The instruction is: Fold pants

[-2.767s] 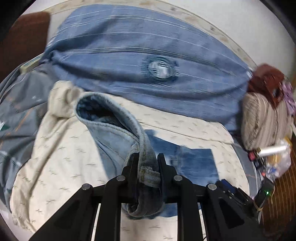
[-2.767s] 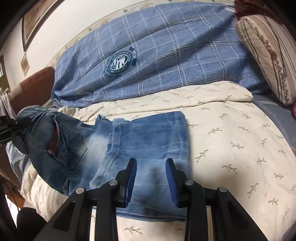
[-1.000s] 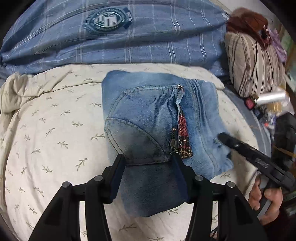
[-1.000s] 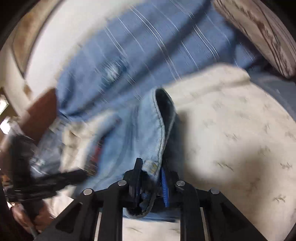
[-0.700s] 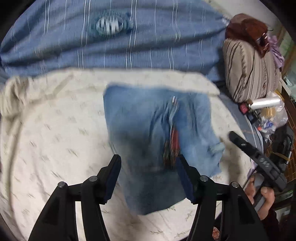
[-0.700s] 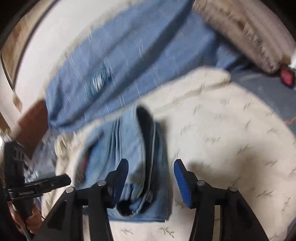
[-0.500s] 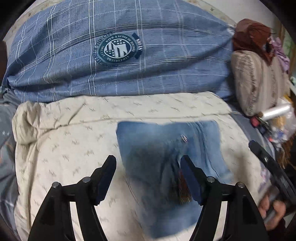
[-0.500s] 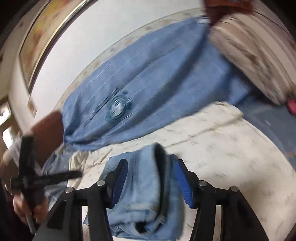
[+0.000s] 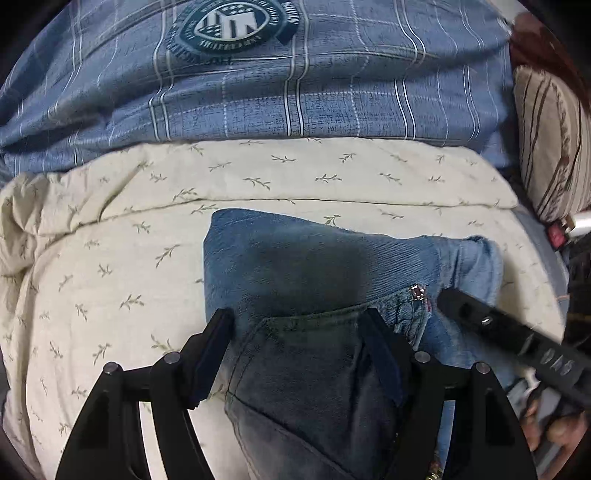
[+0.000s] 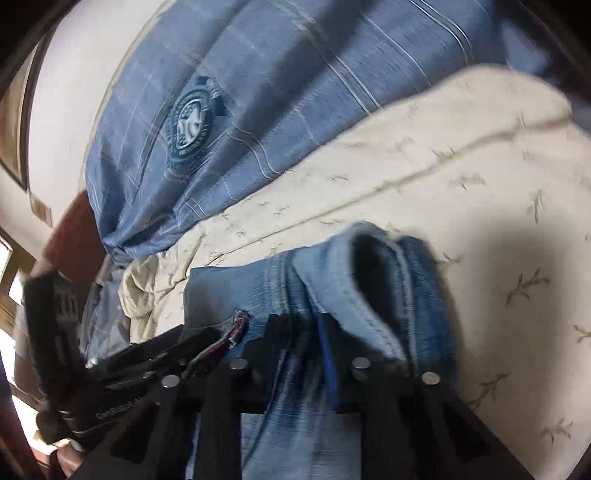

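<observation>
The left gripper [image 9: 297,325] stands with its jaws apart over the folded jeans [image 9: 314,266], which lie on the cream quilt [image 9: 110,266]. The right gripper [image 10: 301,328] has just been closing and pinches a denim fold. Behind lie one blue checked duvet [image 9: 332,96] and one striped pillow [image 9: 546,140].

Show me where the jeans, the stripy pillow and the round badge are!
jeans [image 9: 295,266]: left wrist view, on the smooth denim above the pocket.
stripy pillow [image 9: 546,140]: left wrist view, on its striped face at the right edge.
round badge [image 9: 229,26]: left wrist view, on the shield in its middle.
</observation>
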`<state>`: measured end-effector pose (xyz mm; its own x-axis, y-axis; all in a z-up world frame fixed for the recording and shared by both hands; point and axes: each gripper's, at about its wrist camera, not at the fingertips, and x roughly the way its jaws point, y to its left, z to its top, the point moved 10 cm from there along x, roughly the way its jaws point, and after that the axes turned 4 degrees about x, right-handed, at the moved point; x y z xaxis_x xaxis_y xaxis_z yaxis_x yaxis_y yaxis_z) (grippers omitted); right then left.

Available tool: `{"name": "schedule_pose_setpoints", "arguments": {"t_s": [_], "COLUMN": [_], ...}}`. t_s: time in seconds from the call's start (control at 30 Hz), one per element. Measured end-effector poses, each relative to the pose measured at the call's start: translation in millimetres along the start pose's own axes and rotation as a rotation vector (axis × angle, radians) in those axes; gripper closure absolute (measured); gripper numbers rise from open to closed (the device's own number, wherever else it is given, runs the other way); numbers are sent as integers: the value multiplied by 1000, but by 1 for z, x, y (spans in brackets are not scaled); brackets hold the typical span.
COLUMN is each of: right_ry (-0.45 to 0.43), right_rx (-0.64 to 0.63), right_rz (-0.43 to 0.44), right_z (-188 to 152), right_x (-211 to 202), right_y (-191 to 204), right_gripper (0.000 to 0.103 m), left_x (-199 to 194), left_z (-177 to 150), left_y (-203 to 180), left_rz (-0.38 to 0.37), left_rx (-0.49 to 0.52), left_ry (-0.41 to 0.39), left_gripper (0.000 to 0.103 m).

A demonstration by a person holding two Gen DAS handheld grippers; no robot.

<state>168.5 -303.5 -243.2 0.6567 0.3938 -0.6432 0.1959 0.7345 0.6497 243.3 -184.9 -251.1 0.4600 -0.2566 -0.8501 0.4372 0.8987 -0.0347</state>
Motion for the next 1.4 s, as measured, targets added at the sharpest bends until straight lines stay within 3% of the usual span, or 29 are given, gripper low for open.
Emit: {"name": "schedule_pose_setpoints", "arguments": {"t_s": [0.07, 0.2, 0.37, 0.43, 0.67, 0.9, 1.03, 1.2, 1.4], "right_ry": [17, -13, -102, -108, -7, -11, -33, -122, -261], "right_rx": [35, 7, -168, -231, -281, -254, -223, -261, -370], "right_rz": [16, 14, -1, -5, -142, -152, -116, -86, -36], "right_z": [2, -2, -22, -36, -82, -88, -87, -88, -98], "right_x": [1, -7, -54, -66, -56, -49, -54, -86, -136], "right_y": [-7, -4, 29, 42, 28, 13, 13, 30, 58], "right_gripper": [92, 92, 87, 87, 87, 89, 90, 87, 87], "left_x": [3, -1, -62, -78, -64, -55, -61, -92, -156], "left_z": [1, -5, -17, -34, -95, -98, -98, -98, -83], "left_y": [2, 13, 17, 15, 6, 8, 11, 11, 6], "left_rz": [26, -24, -59, -37, 30, 118, 103, 80, 160], "left_rx": [7, -80, -104, -56, 40, 82, 27, -37, -1], "left_ry": [4, 64, -89, -90, -13, -33, -22, -76, -235], "left_gripper": [20, 18, 21, 21, 18, 12, 12, 13, 13]}}
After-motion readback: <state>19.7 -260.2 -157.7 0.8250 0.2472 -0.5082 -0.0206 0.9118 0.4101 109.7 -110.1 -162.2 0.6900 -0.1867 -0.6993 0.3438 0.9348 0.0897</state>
